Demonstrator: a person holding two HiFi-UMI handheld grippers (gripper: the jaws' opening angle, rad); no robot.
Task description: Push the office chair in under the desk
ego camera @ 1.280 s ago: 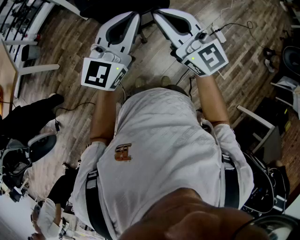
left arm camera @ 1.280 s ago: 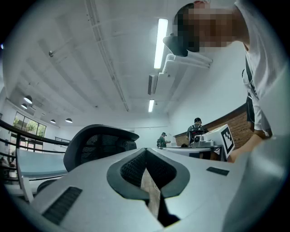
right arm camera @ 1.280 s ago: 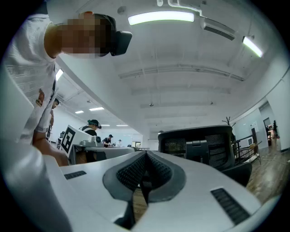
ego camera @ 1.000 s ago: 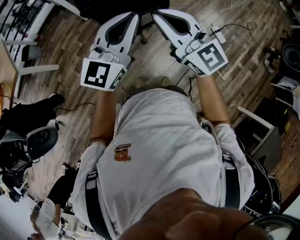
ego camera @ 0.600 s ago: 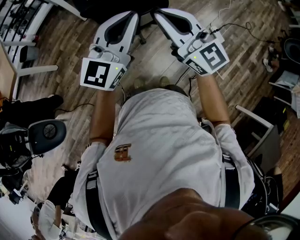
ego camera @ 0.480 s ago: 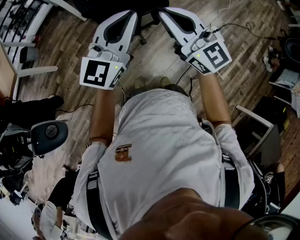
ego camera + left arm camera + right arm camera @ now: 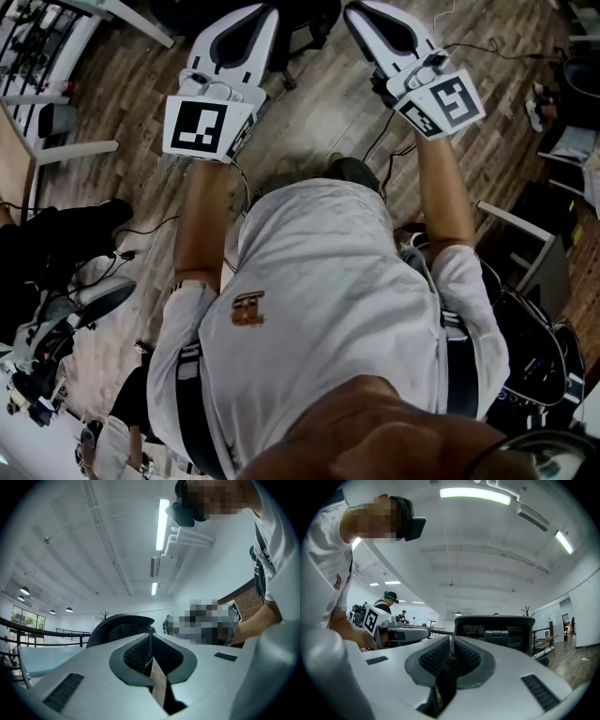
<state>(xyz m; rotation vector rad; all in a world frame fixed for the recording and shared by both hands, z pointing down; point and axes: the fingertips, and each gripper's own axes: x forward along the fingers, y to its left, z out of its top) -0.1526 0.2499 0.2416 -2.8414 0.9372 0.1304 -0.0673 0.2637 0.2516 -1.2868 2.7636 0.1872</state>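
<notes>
Seemingly early yet: the office chair (image 7: 494,629) stands just ahead of the left gripper (image 7: 150,639) and right gripper (image 7: 451,644), both pinched closed and empty; pushing it under the table looks undone.

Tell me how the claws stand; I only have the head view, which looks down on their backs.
Observer: The left gripper view shows the left claw shut, with nothing between its jaws.
Operator: Report the right one.
Observer: The right claw is shut too, and also empty.
Operator: Say where the chair is.
Observer: In the right gripper view the office chair stands upright beyond the tips, with its black mesh back towards the claw. I can't tell whether they touch.
</notes>
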